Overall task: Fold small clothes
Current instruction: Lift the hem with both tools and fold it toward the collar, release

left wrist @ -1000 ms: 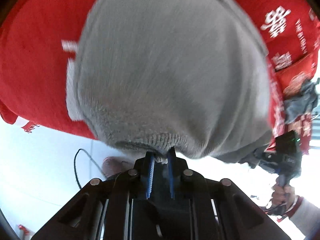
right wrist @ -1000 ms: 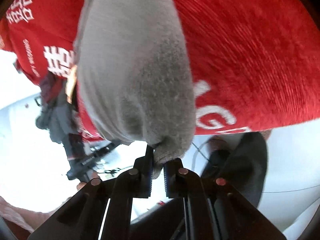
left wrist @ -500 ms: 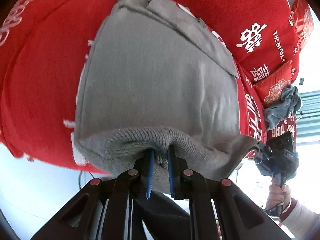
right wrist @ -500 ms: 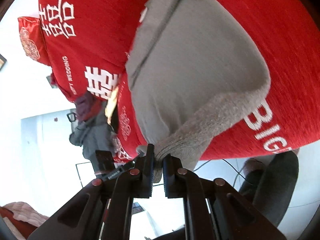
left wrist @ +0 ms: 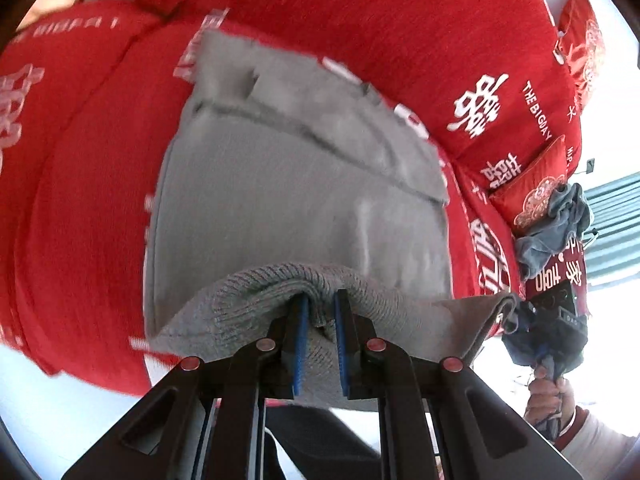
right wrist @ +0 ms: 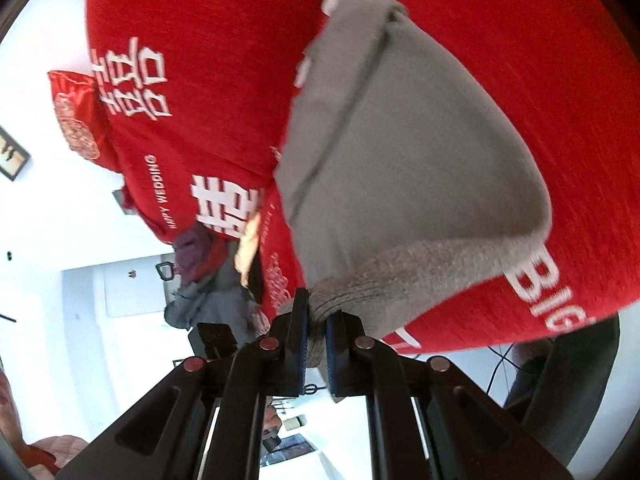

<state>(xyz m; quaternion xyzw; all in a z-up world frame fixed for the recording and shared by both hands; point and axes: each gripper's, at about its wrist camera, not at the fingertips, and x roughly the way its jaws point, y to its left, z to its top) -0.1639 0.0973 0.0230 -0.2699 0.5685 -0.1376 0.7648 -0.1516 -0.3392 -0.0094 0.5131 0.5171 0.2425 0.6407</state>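
A: What is the left gripper doing?

B: Its jaws are pinching the ribbed hem of the grey sweater, with knit bunching between the blue pads.

A: And the right gripper?

B: It is doing the same at the other end of that hem, its jaws nearly together and clamping a thick fold of the ribbing. In the left wrist view it is showing at the far right, with the person's hand gripping its handle.

A: Where is the sweater lying?

B: Most of it is spreading flat over the red sofa cover, the one with white lettering. The held hem is hanging off the cover, stretched between the two grippers.

A: Anything else around?

B: A crumpled blue-grey cloth is sitting against a red cushion further along the sofa.
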